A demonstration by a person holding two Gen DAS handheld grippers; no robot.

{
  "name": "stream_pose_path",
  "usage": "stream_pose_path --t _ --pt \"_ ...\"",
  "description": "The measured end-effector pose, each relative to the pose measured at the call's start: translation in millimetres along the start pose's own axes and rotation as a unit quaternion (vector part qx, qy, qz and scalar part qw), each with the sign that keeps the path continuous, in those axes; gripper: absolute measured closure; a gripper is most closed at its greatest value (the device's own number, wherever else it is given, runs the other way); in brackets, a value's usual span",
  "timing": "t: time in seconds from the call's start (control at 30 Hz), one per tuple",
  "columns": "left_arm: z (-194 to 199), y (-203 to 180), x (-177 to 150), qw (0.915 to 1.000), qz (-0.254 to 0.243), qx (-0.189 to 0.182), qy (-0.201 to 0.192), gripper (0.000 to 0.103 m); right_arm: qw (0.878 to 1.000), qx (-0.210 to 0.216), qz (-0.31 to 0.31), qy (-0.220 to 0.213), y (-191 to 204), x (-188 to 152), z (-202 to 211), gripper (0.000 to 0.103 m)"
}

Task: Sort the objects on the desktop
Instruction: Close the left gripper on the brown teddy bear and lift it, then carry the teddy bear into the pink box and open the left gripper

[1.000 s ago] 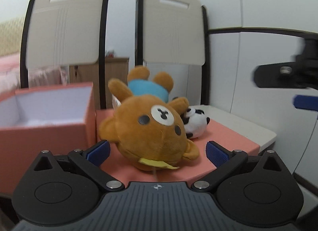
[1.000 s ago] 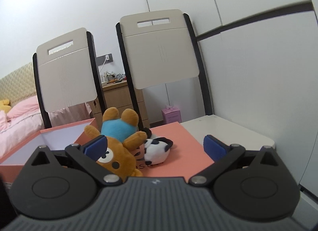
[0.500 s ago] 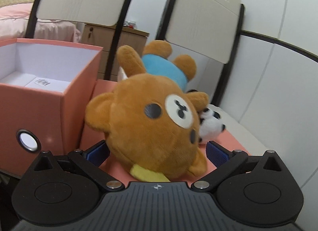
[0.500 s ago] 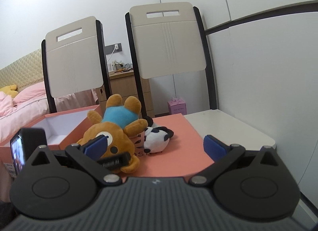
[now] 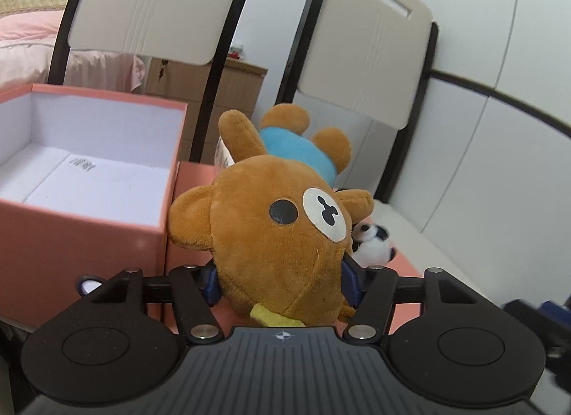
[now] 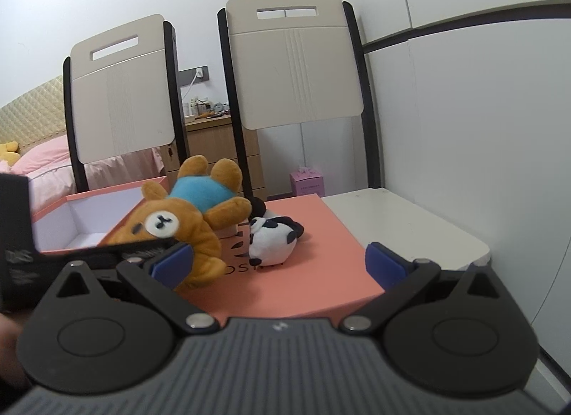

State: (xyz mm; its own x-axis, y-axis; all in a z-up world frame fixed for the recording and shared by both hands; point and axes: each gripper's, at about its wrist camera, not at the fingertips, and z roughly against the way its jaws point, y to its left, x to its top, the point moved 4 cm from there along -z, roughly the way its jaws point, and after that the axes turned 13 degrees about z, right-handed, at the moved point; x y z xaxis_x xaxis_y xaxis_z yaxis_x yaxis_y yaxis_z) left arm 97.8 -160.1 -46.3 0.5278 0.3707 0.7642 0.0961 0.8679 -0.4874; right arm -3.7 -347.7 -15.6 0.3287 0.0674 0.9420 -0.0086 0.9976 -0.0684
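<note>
Since half a second ago I'd closed the left gripper in on the brown bear; before that its blue pads sat wide either side of the head.

Left wrist view: both pads were pressed into the plush at the lower sides of the bear's head, jaws narrowed to head width, so I read it as clamped on the bear. The bear lay on its back on the pink lid, head nearest me, blue shirt and feet pointing far. The open pink box stood just left of it, white inside, nothing in it but a printed label. A small panda plush lay just right of and behind the bear's head.

Handling, my judgement: the bear is light, soft and squashy, so it should compress and could sag or swing from a head grip. Head is the fattest part and the best hold; not fragile, not slippery.

Right wrist view: right gripper hung back near me, jaws spread wide, holding nothing and touching nothing. I could see the bear left of centre with the left gripper's black body across it, the panda just right of it, both on the lid, the box far left.
</note>
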Motion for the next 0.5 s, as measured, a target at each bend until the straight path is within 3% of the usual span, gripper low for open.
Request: stream_pose_path --t 0.17,0.27,0.4,0.5 --pt "32 12 26 0.9991 0.014 -0.027 -0.030 0.038 0.999 -0.025 0.011 -0.021 7 2 2 0.000" --pt "53 23 46 0.9974 0.024 -0.045 -0.050 0.038 0.999 -0.038 0.028 -0.009 14 3 -6 0.000" --pt "69 48 76 0.9959 0.012 -0.014 -0.088 0.038 0.999 -0.029 0.027 0.012 27 2 -19 0.000" --pt "65 75 100 0.9939 -0.004 0.042 -0.102 0.038 1.000 -0.013 0.021 0.017 40 5 -26 0.000"
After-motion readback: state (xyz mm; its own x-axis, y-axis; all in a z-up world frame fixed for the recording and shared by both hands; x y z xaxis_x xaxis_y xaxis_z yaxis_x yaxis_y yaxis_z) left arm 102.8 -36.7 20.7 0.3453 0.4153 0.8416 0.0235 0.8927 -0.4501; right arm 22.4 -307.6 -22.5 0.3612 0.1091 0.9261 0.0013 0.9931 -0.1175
